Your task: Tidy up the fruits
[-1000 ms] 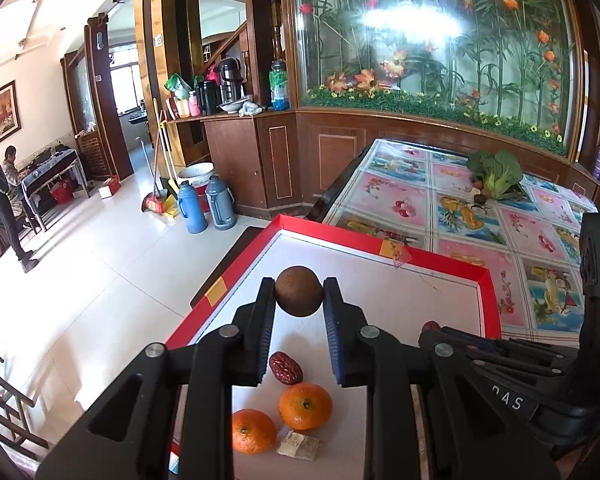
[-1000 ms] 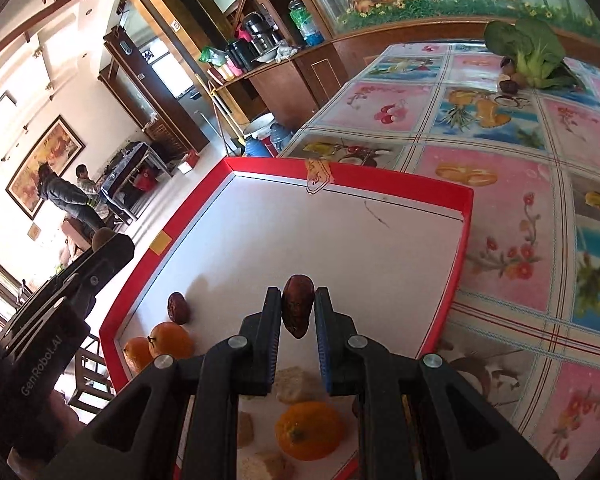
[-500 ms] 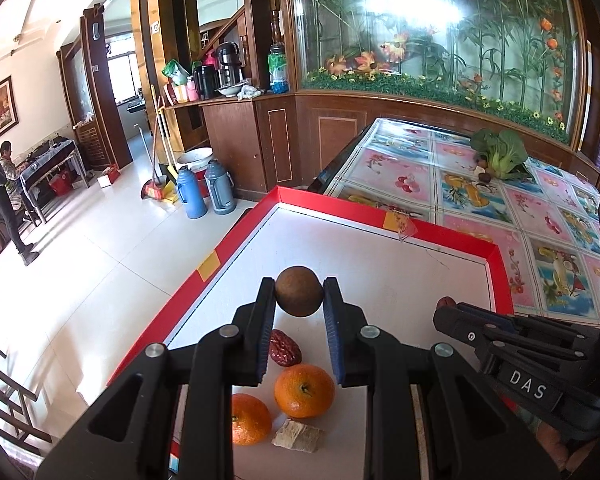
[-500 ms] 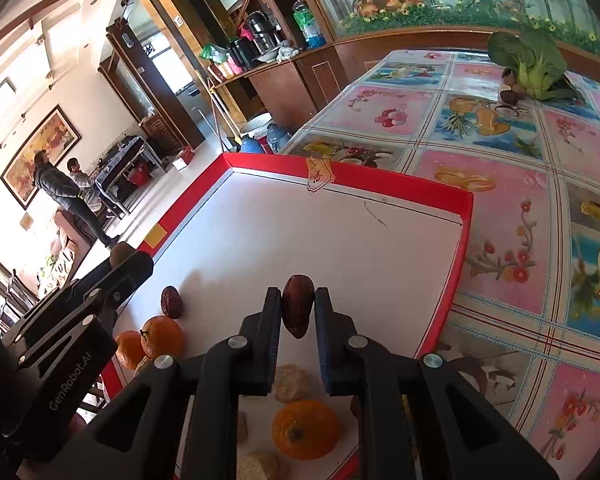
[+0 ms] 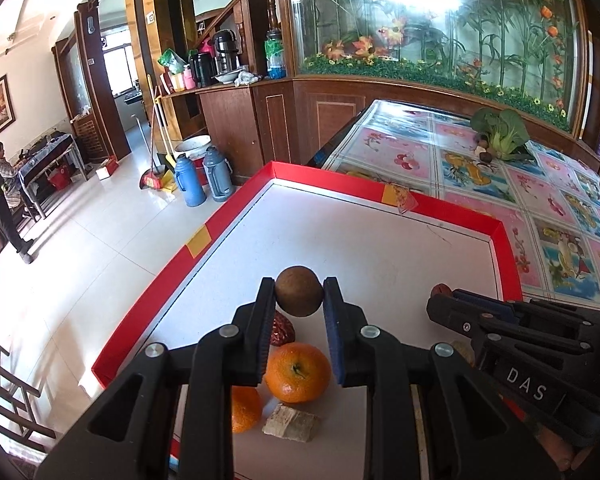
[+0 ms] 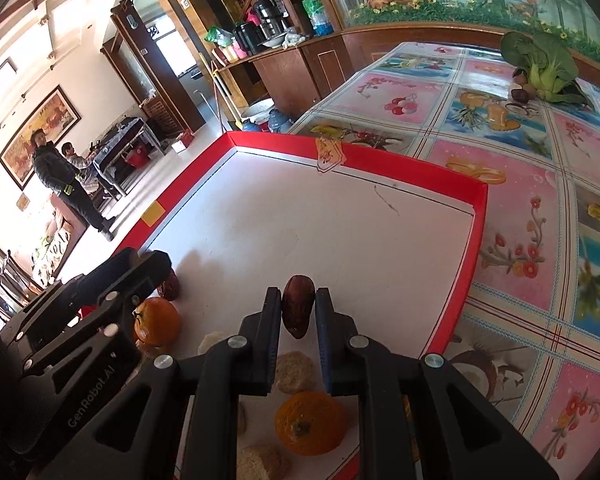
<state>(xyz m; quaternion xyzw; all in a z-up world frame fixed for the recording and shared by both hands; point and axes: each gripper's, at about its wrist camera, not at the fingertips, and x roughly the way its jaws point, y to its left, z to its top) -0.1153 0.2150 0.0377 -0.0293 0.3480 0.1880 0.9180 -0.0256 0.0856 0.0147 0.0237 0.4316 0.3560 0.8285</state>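
Observation:
A white tray with a red rim (image 5: 380,196) lies on the table. My left gripper (image 5: 299,286) is shut on a round brown fruit (image 5: 299,300) and holds it above the tray's near left part. Below it lie a red date (image 5: 282,330), an orange (image 5: 298,372) and a second orange (image 5: 246,410). My right gripper (image 6: 298,294) is shut on a dark red date (image 6: 297,316), upright between the pads, above the tray's near side. An orange (image 6: 310,422) lies under it. The left gripper (image 6: 156,262) shows at the left of the right wrist view.
Beige chunks (image 6: 294,372) (image 5: 290,424) lie among the fruit near the tray's front. A leafy green vegetable (image 5: 500,132) with small dark fruits sits far back on the patterned tablecloth (image 6: 520,208). The floor drops off left of the tray; two people stand far left.
Both grippers keep their fruit. Each view has tilted slightly, and the left gripper shows a little further right in the right wrist view.

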